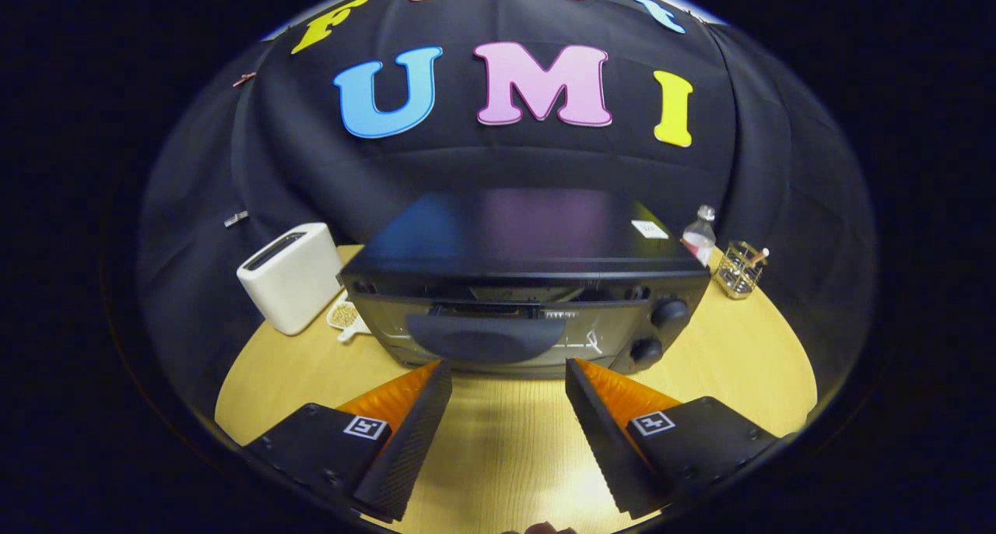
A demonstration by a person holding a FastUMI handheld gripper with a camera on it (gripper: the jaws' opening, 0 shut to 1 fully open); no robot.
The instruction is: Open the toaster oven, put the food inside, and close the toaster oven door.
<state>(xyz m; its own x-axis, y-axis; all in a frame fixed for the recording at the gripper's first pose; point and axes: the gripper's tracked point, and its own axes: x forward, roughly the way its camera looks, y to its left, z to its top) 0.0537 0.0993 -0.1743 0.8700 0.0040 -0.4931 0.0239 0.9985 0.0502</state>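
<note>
Oven (537, 242): black, centre of frame on a wood table (724, 363), just ahead of the fingertips; door (498, 328) tilted slightly out at its top, a dark gap showing above the glass; curved handle (484, 338) centred low on the door; two knobs (660, 330) at its right. Gripper (507, 377): fingers spread wide, holding nothing, tips level with the oven's lower front and either side of the handle, not touching it. Toaster (292, 275): white, left of the oven. Small dish (344, 316): between toaster and oven, contents unclear, possibly the food. Bottle (699, 237) and wire holder (741, 269): right, behind the oven. Risks, as judged: fingers closing below or short of the handle would slip off its smooth curve; a pull without downward swing could drag the light oven forward; a wide swing left could knock the dish or toaster
</note>
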